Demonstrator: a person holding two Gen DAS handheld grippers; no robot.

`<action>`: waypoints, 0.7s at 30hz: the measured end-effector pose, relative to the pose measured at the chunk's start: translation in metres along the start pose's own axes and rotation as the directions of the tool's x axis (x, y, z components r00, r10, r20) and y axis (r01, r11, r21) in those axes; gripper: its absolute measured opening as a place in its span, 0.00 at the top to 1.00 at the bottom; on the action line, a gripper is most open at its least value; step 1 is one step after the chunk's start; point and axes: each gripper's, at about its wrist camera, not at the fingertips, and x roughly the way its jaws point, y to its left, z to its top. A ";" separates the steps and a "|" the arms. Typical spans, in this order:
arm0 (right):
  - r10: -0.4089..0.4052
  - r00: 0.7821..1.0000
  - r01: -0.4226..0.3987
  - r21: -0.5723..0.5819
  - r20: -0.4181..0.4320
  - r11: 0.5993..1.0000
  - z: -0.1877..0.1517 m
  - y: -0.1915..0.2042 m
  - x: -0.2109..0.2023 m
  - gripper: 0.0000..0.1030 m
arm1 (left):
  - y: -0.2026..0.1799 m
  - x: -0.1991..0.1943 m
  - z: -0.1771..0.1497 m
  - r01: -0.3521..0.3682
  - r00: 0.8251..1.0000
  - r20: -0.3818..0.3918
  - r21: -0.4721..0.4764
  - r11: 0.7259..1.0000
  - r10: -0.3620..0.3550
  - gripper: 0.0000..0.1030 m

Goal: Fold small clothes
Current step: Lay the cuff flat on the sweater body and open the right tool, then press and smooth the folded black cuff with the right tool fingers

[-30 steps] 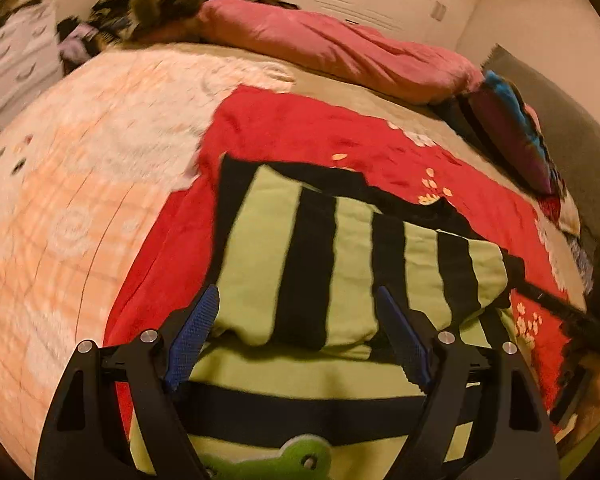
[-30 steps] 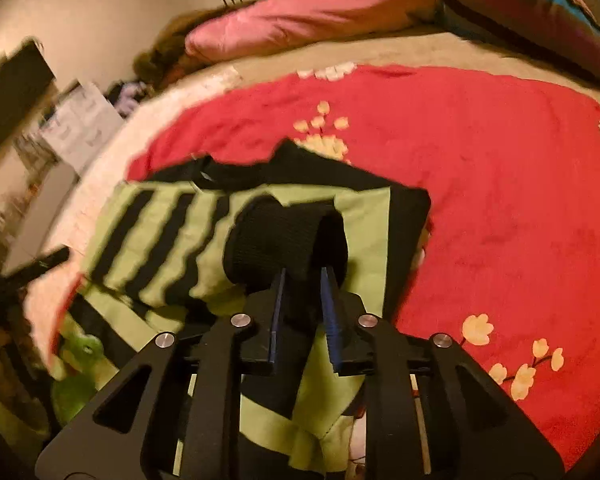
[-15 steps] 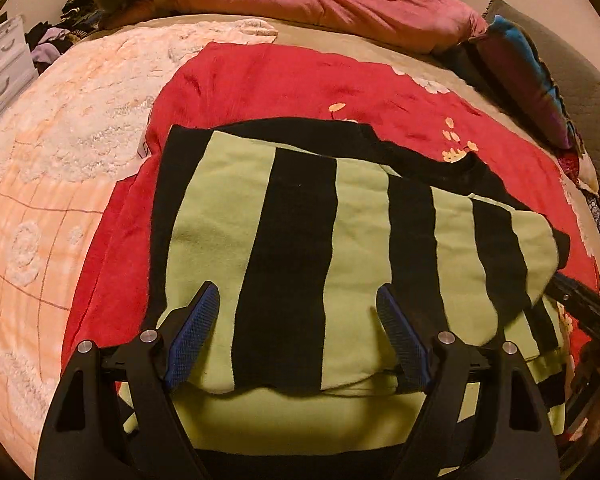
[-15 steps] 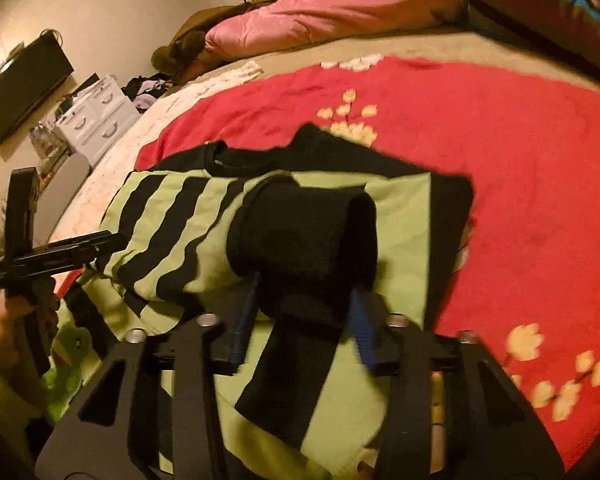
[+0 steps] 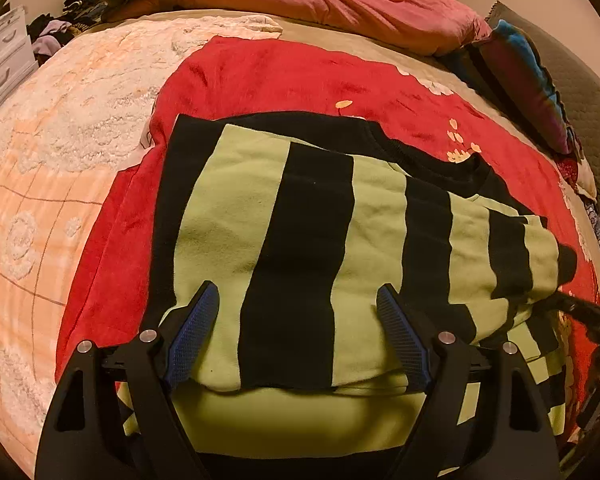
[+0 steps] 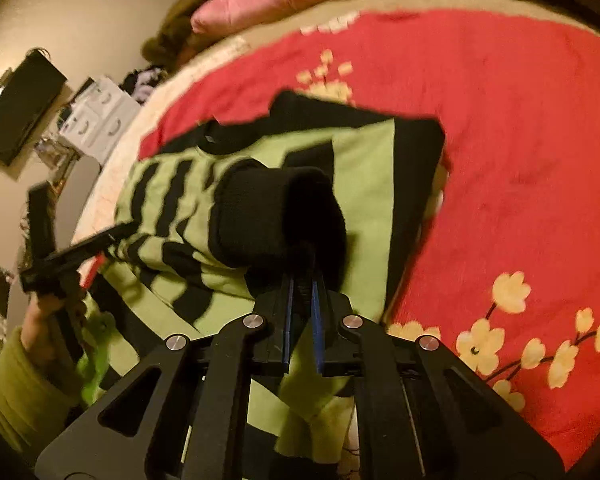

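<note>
Only rightward: claw pinching black cuff.

The right tongs have just closed, pinching the striped sweater's black cuff.

At twelve o'clock of your left wrist view a pink duvet lies across the bed's far end, with a red flowered blanket spread before it. Drawers and a dark screen stand at ten o'clock of your right view.
</note>
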 end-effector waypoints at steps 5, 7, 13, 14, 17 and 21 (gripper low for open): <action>-0.020 1.000 0.020 0.002 0.009 1.000 0.001 0.002 -0.017 0.83 | 0.000 -0.002 0.001 0.003 1.000 -0.005 -0.002 1.000 -0.003 0.21; -0.020 0.997 0.021 -0.013 0.071 1.000 0.005 0.008 -0.037 0.79 | 0.002 -0.004 0.000 0.017 1.000 -0.004 -0.013 1.000 -0.017 0.17; 0.023 0.980 0.007 -0.146 0.200 0.989 0.014 0.054 -0.055 0.72 | -0.007 -0.002 -0.005 -0.028 1.000 0.002 0.035 0.999 0.028 0.15; 0.021 0.978 0.016 -0.178 0.205 0.984 0.015 0.064 -0.050 0.70 | -0.009 -0.002 -0.006 -0.037 0.999 0.001 0.044 0.998 0.037 0.13; -0.010 0.980 0.048 -0.186 0.197 0.981 0.017 0.078 -0.027 0.64 | -0.014 0.000 -0.008 -0.064 0.998 0.001 0.070 0.995 0.065 0.11; -0.135 0.982 0.142 -0.050 0.134 0.989 0.012 0.061 0.018 0.62 | -0.014 0.001 -0.009 -0.078 0.997 -0.001 0.087 0.993 0.078 0.11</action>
